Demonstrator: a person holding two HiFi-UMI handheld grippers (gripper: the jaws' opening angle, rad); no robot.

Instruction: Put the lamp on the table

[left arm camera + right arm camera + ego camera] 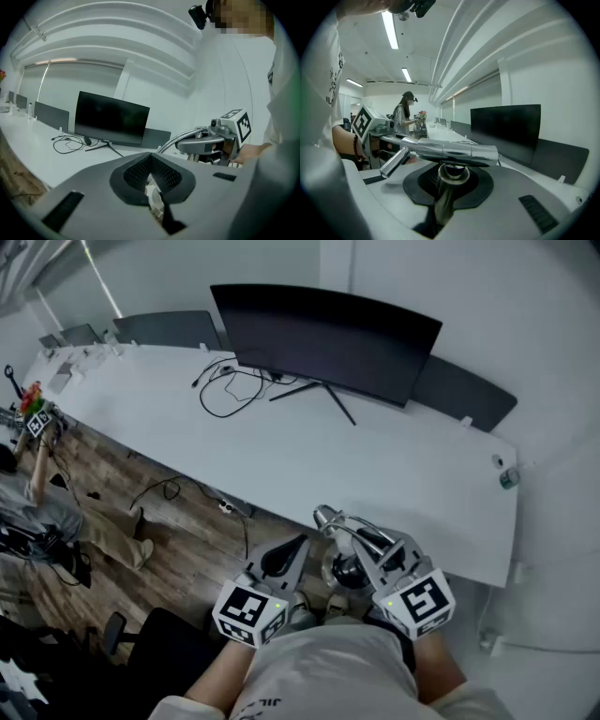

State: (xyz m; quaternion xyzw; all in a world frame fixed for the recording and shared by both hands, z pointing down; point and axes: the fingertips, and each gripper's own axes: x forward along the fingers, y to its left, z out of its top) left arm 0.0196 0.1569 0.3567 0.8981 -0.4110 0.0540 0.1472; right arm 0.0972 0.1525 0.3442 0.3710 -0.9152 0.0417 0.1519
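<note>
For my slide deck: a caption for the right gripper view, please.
Right gripper shut on the chrome lamp by its stem, head lying across above; black monitor on the table beyond.

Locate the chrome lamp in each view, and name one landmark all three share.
Head view: lamp at bottom centre.
Left gripper view: right of centre, its curved chrome arm showing.
Right gripper view: centre, stem clamped in the right claw.
Shared landmark: the black monitor.
</note>
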